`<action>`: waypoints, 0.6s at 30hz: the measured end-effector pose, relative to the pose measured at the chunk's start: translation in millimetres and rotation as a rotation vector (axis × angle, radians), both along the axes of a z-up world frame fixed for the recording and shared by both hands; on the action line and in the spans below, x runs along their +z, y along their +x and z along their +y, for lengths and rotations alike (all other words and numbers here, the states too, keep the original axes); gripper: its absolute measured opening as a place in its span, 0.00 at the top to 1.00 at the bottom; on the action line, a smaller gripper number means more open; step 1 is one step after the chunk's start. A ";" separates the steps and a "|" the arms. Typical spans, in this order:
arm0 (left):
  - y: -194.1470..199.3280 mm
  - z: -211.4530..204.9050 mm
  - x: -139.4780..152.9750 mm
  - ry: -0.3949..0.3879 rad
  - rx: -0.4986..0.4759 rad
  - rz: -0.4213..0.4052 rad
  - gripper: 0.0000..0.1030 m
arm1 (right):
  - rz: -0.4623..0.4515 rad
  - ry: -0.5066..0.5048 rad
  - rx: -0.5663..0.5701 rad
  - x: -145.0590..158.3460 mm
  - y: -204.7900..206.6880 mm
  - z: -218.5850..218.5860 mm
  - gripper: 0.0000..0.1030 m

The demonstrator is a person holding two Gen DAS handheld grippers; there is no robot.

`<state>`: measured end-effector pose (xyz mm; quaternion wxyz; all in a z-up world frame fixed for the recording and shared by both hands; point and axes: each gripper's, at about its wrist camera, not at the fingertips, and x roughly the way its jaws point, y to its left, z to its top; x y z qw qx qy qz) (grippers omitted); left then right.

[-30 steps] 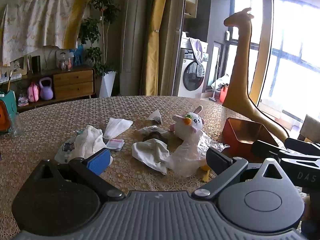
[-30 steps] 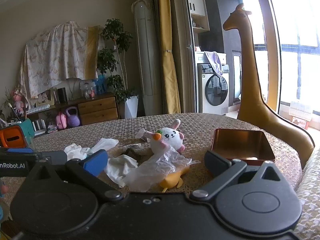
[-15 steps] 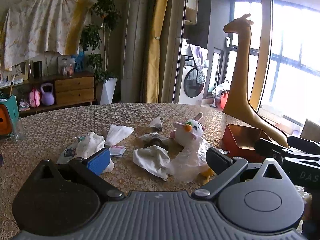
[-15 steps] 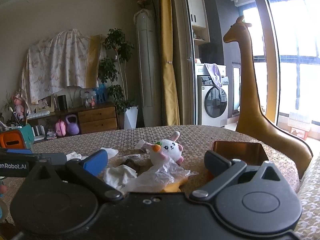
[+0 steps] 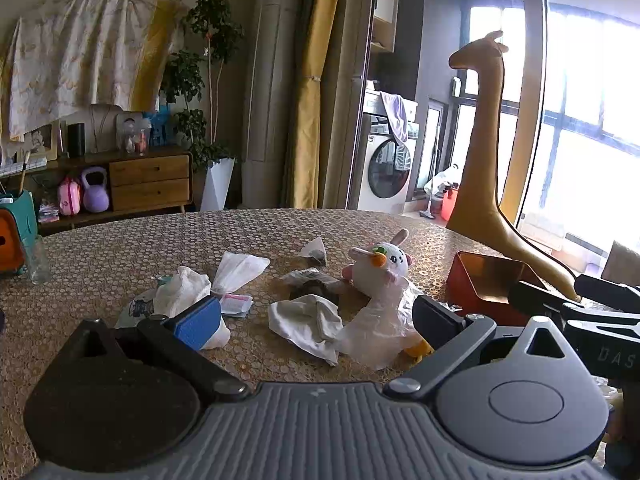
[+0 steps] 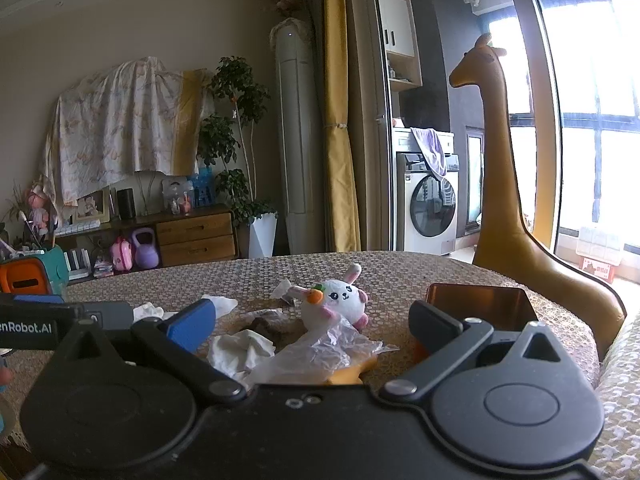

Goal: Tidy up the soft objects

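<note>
A white plush bunny point(image 5: 382, 266) point(image 6: 340, 300) lies mid-table. In front of it lie a clear plastic bag point(image 5: 380, 330) point(image 6: 320, 354) over a yellow toy point(image 6: 352, 372), a crumpled white cloth point(image 5: 308, 320) point(image 6: 240, 350), and more white tissues point(image 5: 184, 294). My left gripper point(image 5: 316, 320) is open and empty, hovering near the table's front, short of the pile. My right gripper point(image 6: 312, 324) is open and empty too, to the right of the left one. An orange tray point(image 5: 488, 280) point(image 6: 478, 300) stands at the right.
A tall giraffe figure point(image 5: 488, 160) stands beyond the table's right edge. An orange and teal box point(image 5: 14, 232) and a glass point(image 5: 36, 258) sit at the far left. A small pink packet point(image 5: 236, 304) lies by the tissues. The patterned tablecloth point(image 5: 140, 248) covers the round table.
Both grippers have tilted up and drawn back a little, so the pile sits lower in both views. Nothing on the table has moved.
</note>
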<state>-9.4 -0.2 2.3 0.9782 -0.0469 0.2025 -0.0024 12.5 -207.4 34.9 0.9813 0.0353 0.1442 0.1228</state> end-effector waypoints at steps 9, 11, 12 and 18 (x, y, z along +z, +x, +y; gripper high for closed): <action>22.2 10.6 -4.4 -0.004 0.005 0.021 0.00 | 0.026 -0.029 0.010 -2.7 16.6 7.6 0.00; 30.3 14.7 -6.5 -0.002 0.010 0.036 0.00 | 0.037 -0.037 0.015 -4.8 23.9 9.9 0.00; 34.3 17.5 -7.7 -0.002 0.015 0.043 0.00 | 0.045 -0.043 0.016 -6.1 29.0 11.1 0.00; 62.8 34.9 -16.2 0.046 0.057 0.078 0.00 | 0.081 -0.073 0.036 -13.8 59.1 19.9 0.00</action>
